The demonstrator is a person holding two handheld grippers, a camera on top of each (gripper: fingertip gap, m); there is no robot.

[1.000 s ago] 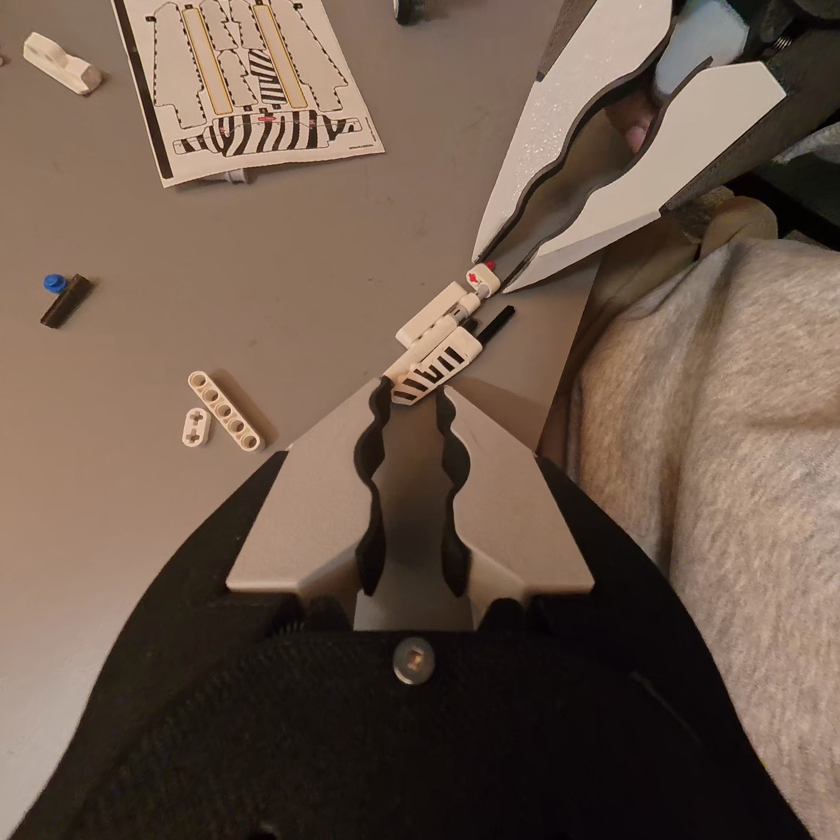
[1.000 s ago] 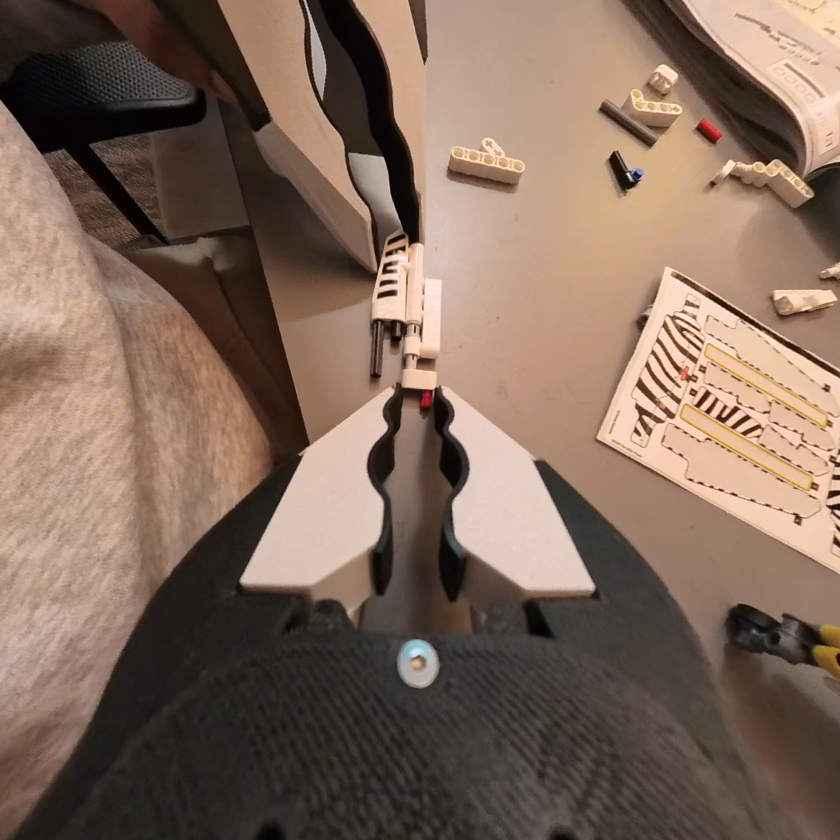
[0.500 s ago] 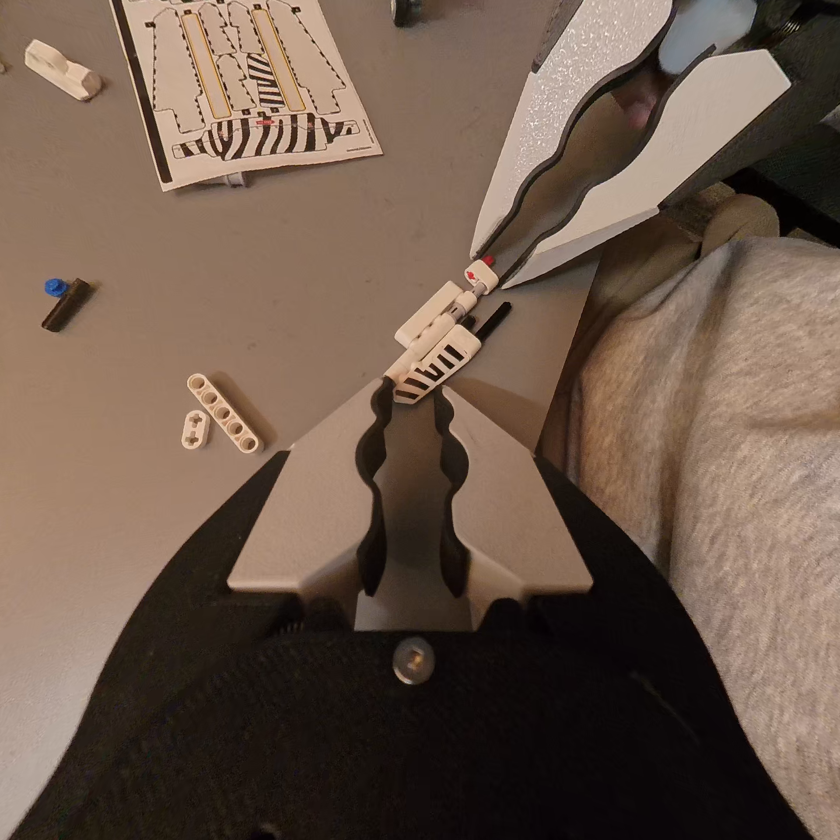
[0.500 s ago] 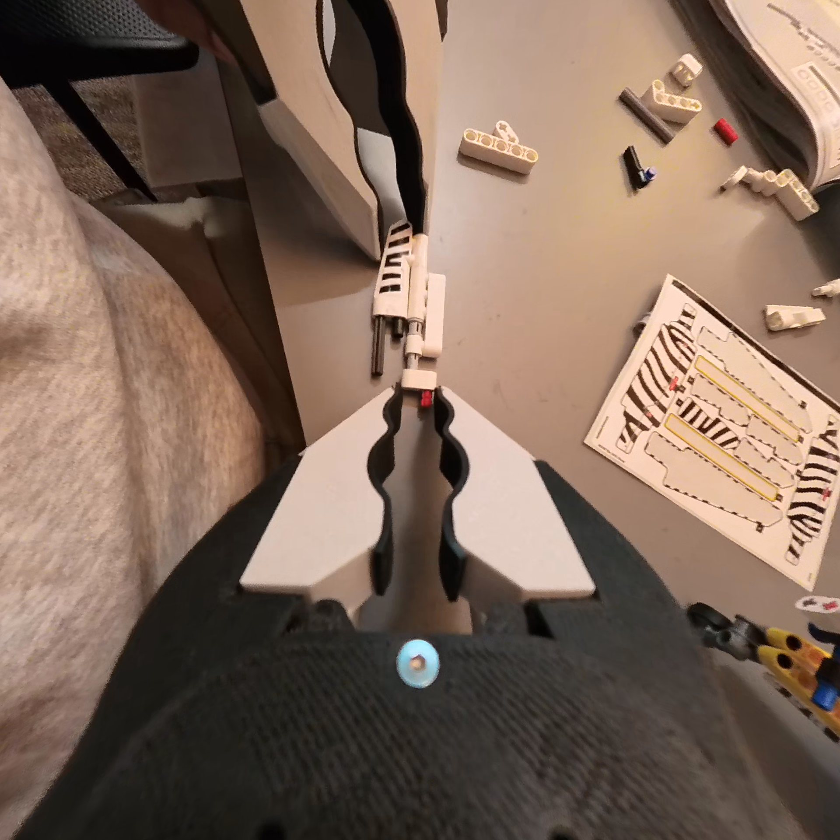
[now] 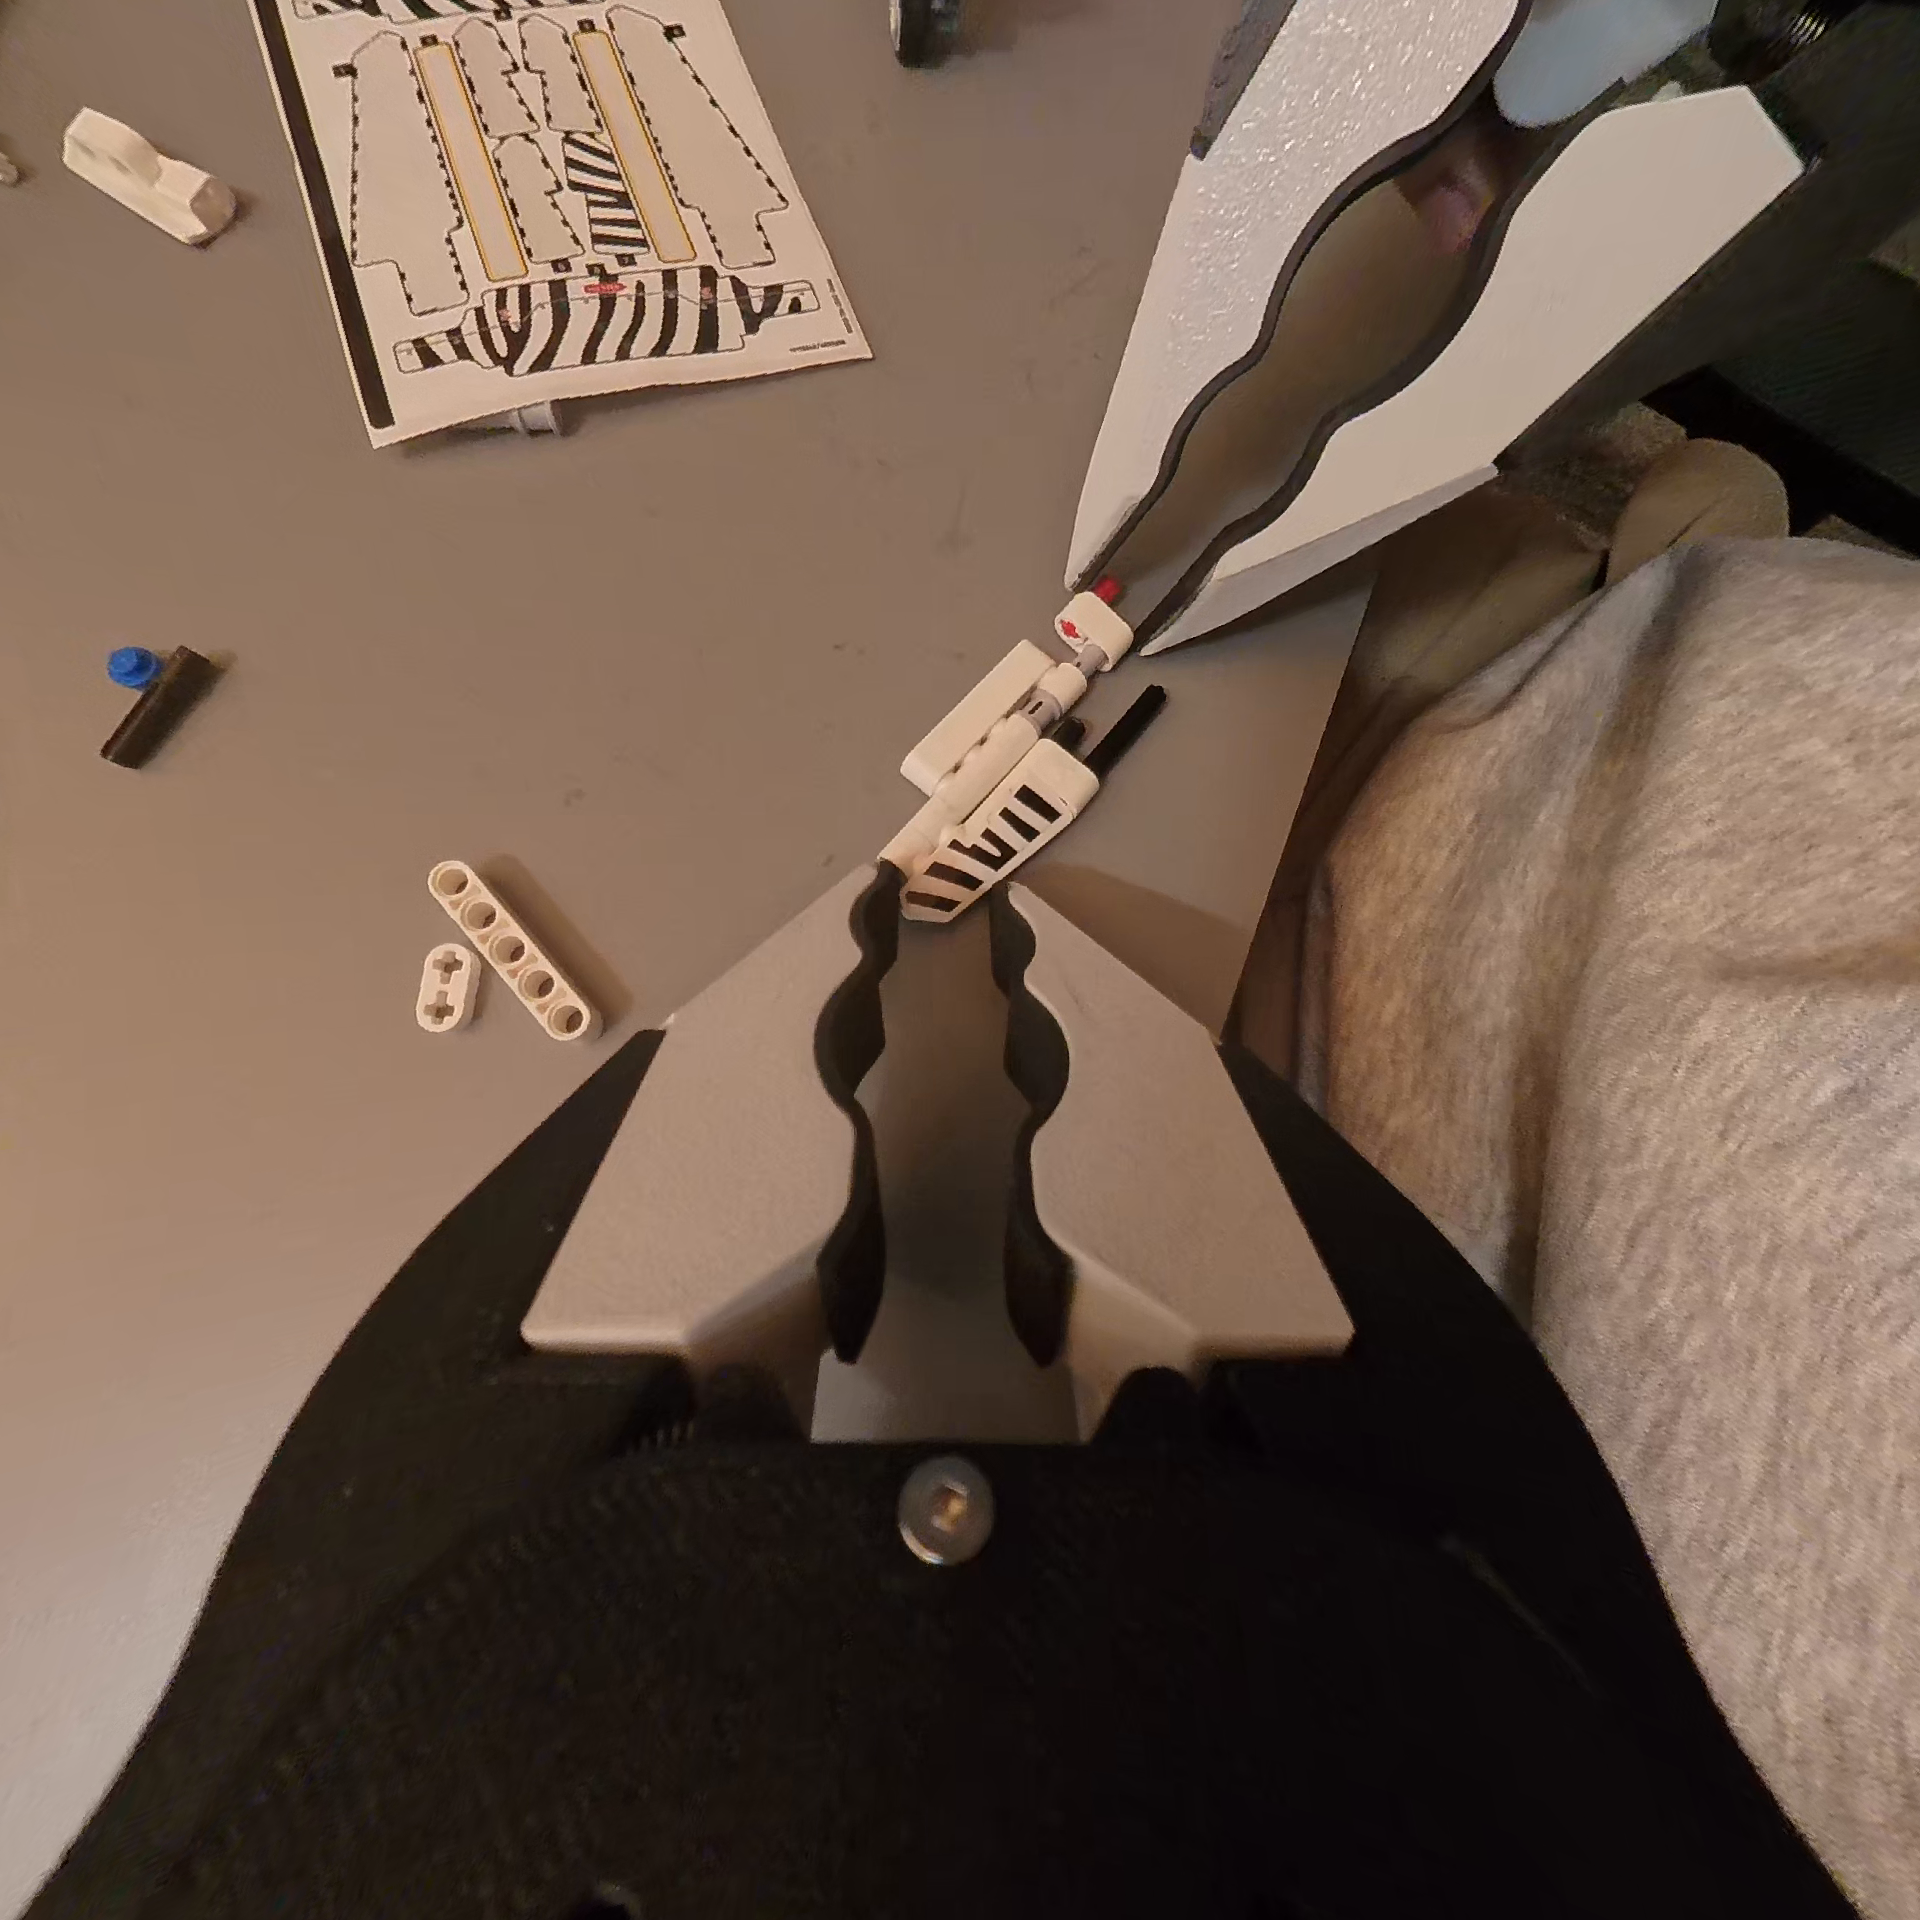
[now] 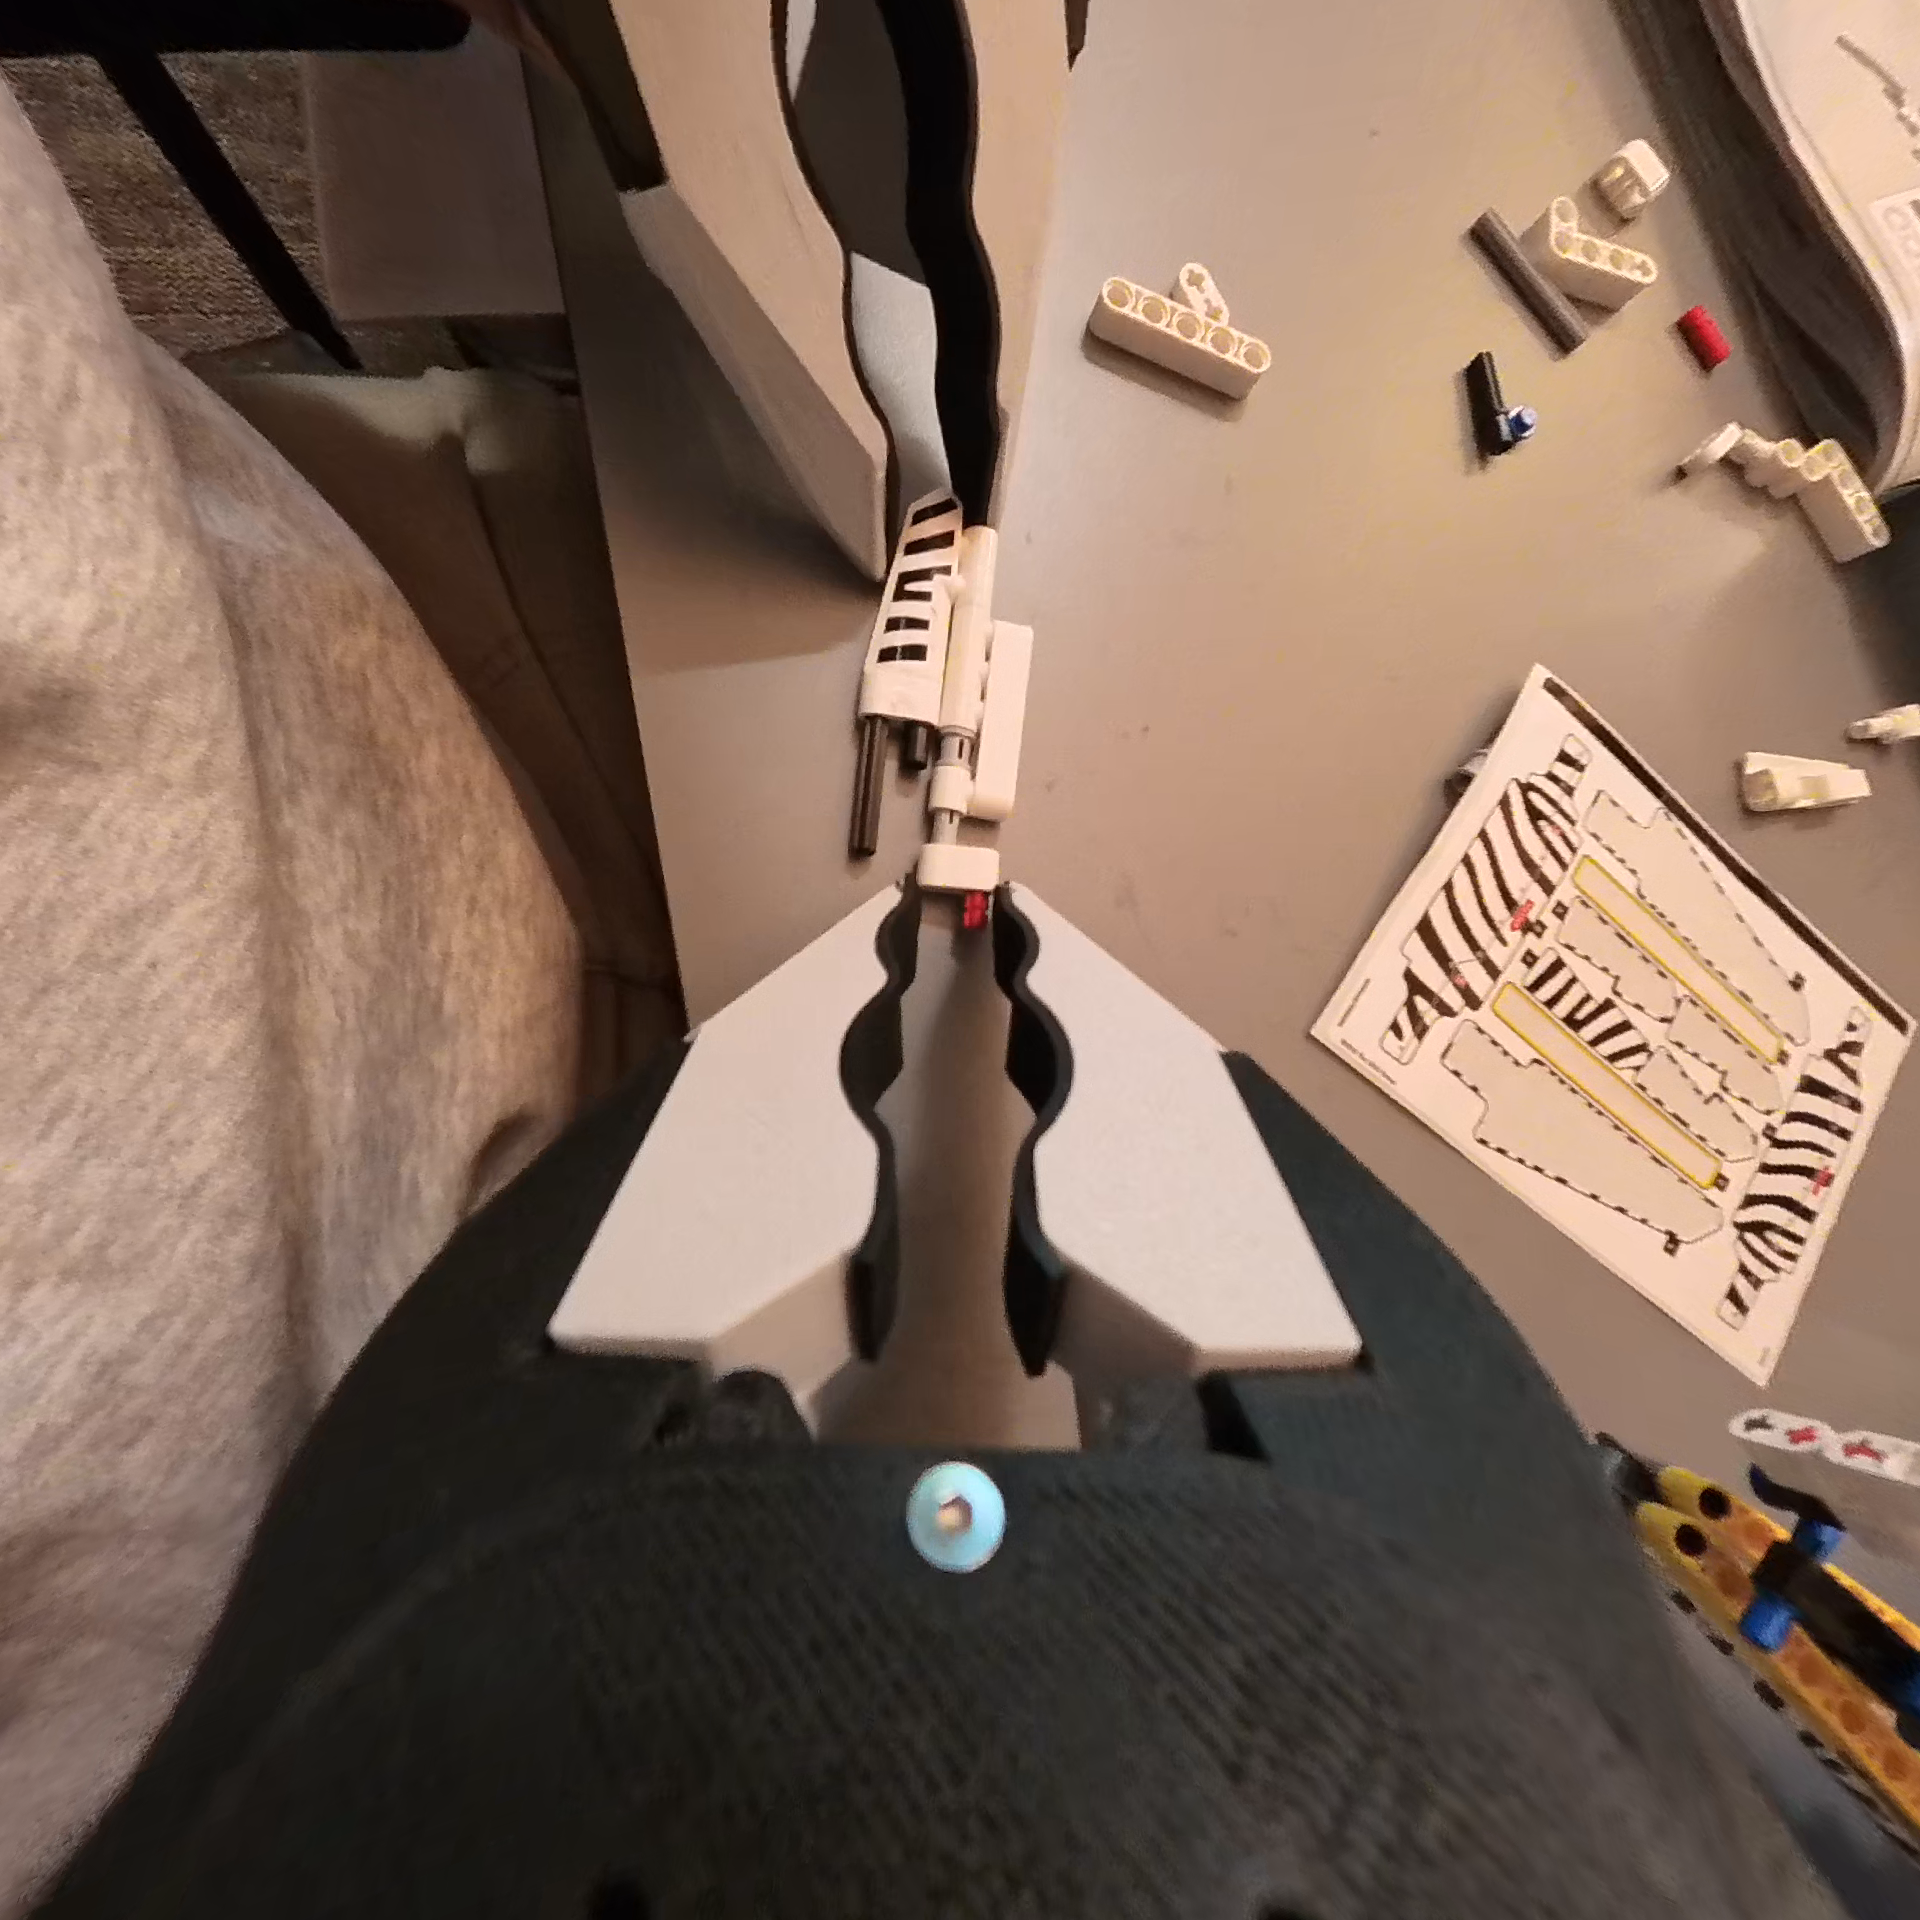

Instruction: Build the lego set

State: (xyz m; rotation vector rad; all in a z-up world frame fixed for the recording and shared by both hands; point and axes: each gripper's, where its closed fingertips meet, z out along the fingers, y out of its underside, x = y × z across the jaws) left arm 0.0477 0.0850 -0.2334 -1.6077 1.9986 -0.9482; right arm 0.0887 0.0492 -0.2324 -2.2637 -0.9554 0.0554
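Item: small white sub-assembly, held above the tabletop edge at frame centre. Left tool pinches its zebra-striped panel end; right tool pinches the opposite end, a white connector with a red pin.

Progress, judged: early to middle. 1 small unit is joined; a black axle protrudes from it.

Loose stock: 5-hole white beam with a 2-hole piece beside it, centre left; black pin with blue stud, left; white curved part, upper left; more white beams and a red pin, upper right of the right wrist view. A yellow-and-black build lies lower right.

Sticker sheet: many stickers unused.

Surface: plain grey, matte. Room: dim; chair legs and grey clothing border the tabletop.
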